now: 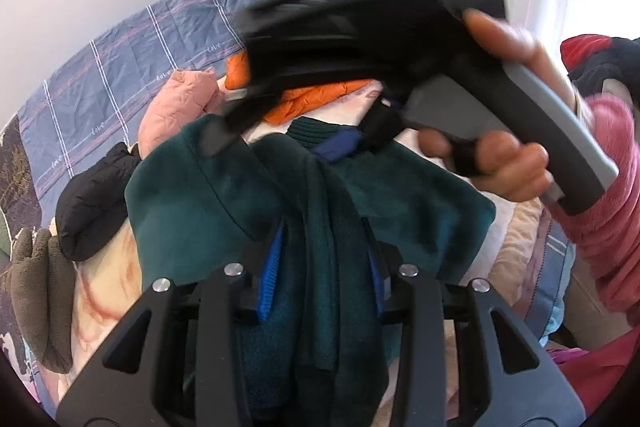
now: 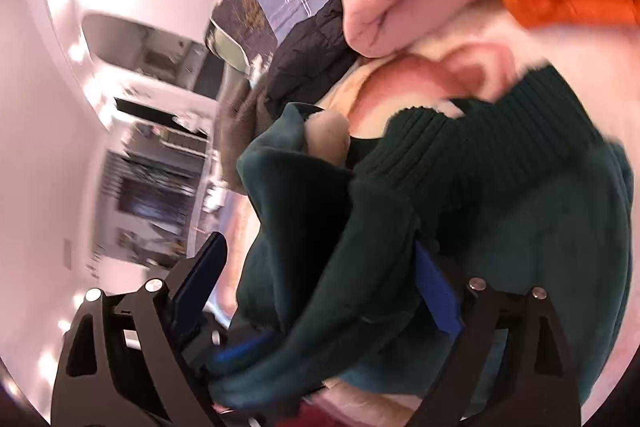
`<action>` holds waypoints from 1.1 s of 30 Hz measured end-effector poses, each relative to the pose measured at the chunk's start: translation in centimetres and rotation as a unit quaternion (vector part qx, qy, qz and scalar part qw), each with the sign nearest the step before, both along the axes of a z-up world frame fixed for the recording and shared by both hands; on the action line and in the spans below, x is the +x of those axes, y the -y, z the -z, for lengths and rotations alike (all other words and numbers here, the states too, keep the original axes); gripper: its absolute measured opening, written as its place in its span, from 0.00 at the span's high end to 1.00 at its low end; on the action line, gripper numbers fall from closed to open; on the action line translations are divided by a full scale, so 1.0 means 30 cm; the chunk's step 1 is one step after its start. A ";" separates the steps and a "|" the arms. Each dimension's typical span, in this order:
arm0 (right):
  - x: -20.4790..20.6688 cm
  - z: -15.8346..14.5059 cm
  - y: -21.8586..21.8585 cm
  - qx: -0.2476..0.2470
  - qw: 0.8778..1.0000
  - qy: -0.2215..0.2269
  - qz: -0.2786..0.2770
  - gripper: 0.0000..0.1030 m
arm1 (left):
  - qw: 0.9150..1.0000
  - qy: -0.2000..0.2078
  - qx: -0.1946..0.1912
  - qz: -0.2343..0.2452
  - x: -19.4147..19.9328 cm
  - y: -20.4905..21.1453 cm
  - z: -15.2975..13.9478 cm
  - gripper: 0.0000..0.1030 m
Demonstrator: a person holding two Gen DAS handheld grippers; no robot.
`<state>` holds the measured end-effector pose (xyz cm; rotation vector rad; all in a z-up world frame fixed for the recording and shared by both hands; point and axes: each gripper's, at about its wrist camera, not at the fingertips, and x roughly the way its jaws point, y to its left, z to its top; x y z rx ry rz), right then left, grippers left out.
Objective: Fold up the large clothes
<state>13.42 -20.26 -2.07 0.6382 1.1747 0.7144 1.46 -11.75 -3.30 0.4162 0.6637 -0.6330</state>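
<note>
Green sweater [image 1: 320, 211] bunched lower centre, pinched in left gripper [image 1: 324, 267]; right gripper [image 2: 320, 291] jaws wide, cloth loose between them.

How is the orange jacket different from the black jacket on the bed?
The orange jacket is bright, while the black jacket is dark. The orange jacket lies far back on the pile, partly hidden behind the right claw; the black jacket sits at the left edge, in open view. The orange jacket rests beside the pink jacket; the black jacket lies nearer a brown fleece. Both look puffy and quilted.
</note>
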 end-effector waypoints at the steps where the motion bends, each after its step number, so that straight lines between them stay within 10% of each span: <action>1: 0.001 -0.014 -0.025 -0.019 1.000 0.002 0.000 0.11 | 1.000 0.002 0.000 0.000 -0.001 -0.001 0.001 0.63; 4: 0.037 -0.041 -0.086 -0.098 0.995 0.029 0.016 0.57 | 1.000 0.006 -0.009 -0.006 -0.001 -0.007 0.002 0.61; 6: 0.013 -0.067 -0.129 -0.131 0.989 0.065 0.011 0.68 | 1.000 0.008 -0.013 -0.022 0.006 -0.015 -0.003 0.59; 11: -0.012 -0.060 -0.088 -0.138 0.986 0.094 0.008 0.70 | 0.997 0.001 -0.077 -0.011 -0.032 -0.121 -0.070 0.46; 14: 0.012 -0.053 -0.064 -0.130 0.987 0.089 0.013 0.70 | 0.994 0.046 -0.099 -0.007 -0.142 -0.205 -0.121 0.21; 20: 0.046 -0.062 -0.070 -0.117 0.990 0.081 0.006 0.70 | 0.997 0.038 -0.046 -0.042 -0.229 -0.273 -0.003 0.14; 25: 0.044 -0.085 -0.096 -0.136 0.985 0.103 0.011 0.70 | 0.996 0.044 -0.043 -0.069 -0.198 -0.266 0.050 0.76; 33: 0.034 -0.249 0.103 -0.132 0.975 0.175 0.034 0.72 | 0.992 0.104 -0.065 0.005 -0.217 -0.068 -0.094 0.79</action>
